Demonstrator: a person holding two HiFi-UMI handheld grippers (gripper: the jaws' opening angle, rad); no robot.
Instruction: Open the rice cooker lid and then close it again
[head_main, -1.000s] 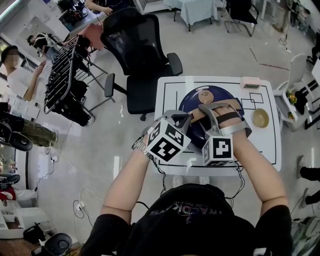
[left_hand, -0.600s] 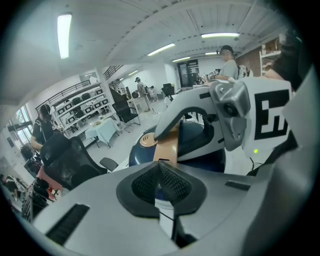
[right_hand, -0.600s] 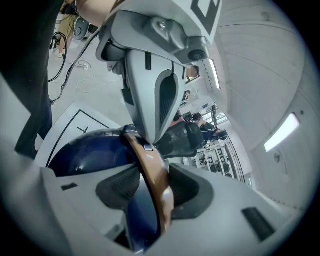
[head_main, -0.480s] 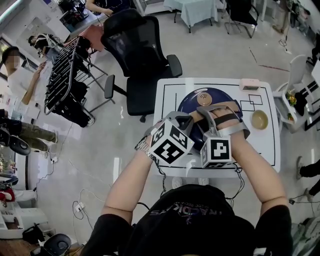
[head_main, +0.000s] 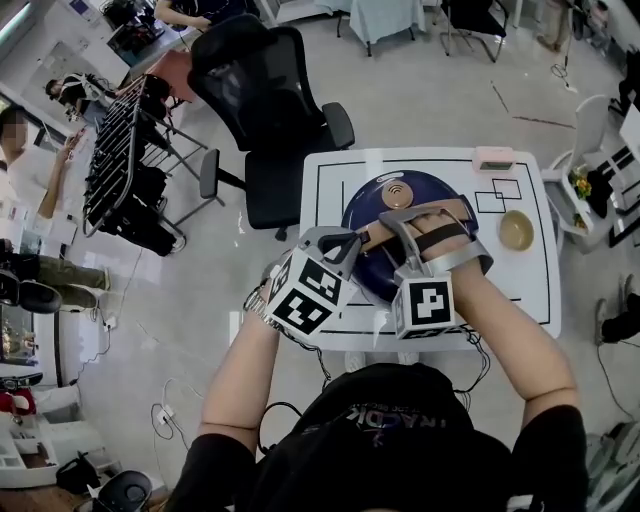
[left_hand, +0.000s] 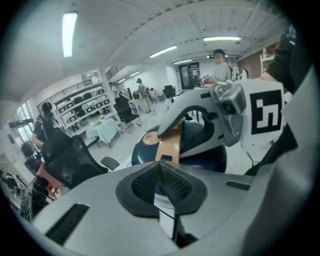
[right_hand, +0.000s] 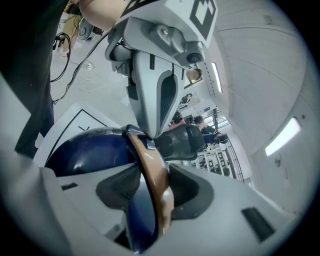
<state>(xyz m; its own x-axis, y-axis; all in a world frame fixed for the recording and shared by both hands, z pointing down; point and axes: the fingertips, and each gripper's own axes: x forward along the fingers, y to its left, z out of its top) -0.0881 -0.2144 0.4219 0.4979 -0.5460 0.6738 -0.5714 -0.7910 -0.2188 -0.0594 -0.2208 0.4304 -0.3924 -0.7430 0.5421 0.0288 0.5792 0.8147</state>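
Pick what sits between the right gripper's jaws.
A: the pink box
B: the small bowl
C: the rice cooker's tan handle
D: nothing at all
C: the right gripper view shows the tan handle of the blue rice cooker running straight through the gap between the two jaws of the right gripper.

The rice cooker (head_main: 440, 188) is navy blue with a tan handle (head_main: 447, 210) — the table (head_main: 520, 285) white, ruled with black lines.

Print on the black shirt (head_main: 380, 440) is illegible.
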